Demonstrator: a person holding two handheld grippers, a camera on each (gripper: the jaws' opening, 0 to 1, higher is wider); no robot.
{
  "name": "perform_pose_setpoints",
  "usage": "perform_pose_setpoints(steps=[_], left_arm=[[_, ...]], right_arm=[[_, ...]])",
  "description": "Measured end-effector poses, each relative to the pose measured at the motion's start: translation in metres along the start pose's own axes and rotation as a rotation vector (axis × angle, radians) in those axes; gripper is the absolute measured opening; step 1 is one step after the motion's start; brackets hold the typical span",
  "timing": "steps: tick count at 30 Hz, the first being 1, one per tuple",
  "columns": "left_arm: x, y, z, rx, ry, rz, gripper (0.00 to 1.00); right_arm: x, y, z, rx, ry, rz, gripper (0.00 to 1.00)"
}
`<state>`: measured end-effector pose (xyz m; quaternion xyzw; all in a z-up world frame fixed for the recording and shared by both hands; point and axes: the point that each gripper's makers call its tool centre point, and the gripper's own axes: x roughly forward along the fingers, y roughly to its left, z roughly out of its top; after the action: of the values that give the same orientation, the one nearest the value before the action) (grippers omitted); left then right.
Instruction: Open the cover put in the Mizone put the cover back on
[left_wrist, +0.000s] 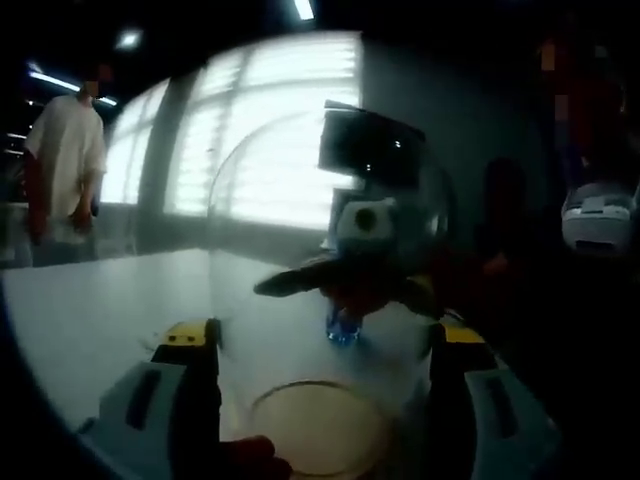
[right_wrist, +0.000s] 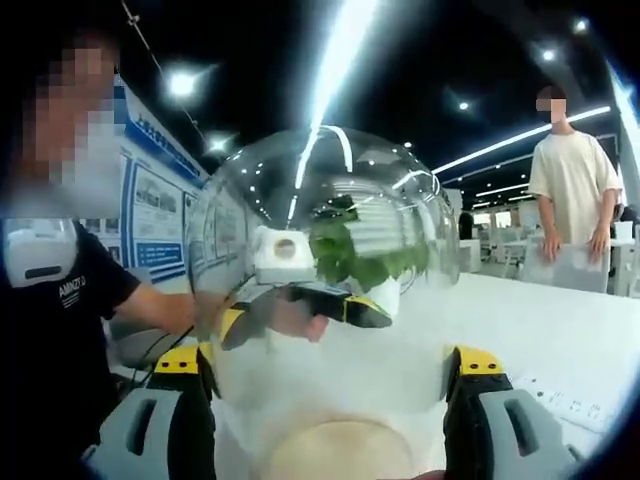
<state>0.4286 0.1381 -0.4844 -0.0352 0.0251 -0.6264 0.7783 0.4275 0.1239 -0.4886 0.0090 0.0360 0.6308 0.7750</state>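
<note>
Clear dome cover (right_wrist: 330, 270): being carried off the white table (left_wrist: 90, 320), both grippers clamping it, left gripper (left_wrist: 325, 345) and right gripper (right_wrist: 330, 365) each squeezing opposite walls (probably to keep it level). Blue bottle cap (left_wrist: 342, 328) showing through the dome, sitting on the table

Large bright blinded windows (left_wrist: 270, 130) were seen behind a white tabletop (left_wrist: 90, 310). Long ceiling strip lights (right_wrist: 345, 50) and blue-framed wall posters (right_wrist: 155, 215) were noted.
</note>
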Motion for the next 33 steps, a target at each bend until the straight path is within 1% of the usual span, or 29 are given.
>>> perform_pose_setpoints(steps=[2, 8, 16, 21, 29, 33], left_arm=[[0.000, -0.002, 0.003, 0.007, 0.003, 0.001, 0.70], [0.000, -0.003, 0.010, 0.006, -0.004, 0.008, 0.71], [-0.001, -0.013, 0.013, 0.014, 0.020, 0.017, 0.71], [-0.003, -0.019, 0.017, 0.026, 0.014, 0.022, 0.71], [-0.004, -0.027, 0.016, 0.028, 0.018, 0.029, 0.71], [-0.004, -0.030, 0.015, 0.020, 0.017, 0.029, 0.72]], right_arm=[[0.000, 0.001, 0.002, -0.005, 0.003, 0.000, 0.90], [-0.002, 0.004, 0.011, -0.004, -0.015, 0.001, 0.90], [-0.004, 0.011, 0.013, -0.004, -0.024, 0.003, 0.90], [-0.005, 0.016, 0.017, -0.007, -0.035, 0.006, 0.90], [-0.008, 0.023, 0.018, -0.018, -0.033, 0.006, 0.90], [-0.009, 0.026, 0.016, -0.008, -0.033, 0.003, 0.90]])
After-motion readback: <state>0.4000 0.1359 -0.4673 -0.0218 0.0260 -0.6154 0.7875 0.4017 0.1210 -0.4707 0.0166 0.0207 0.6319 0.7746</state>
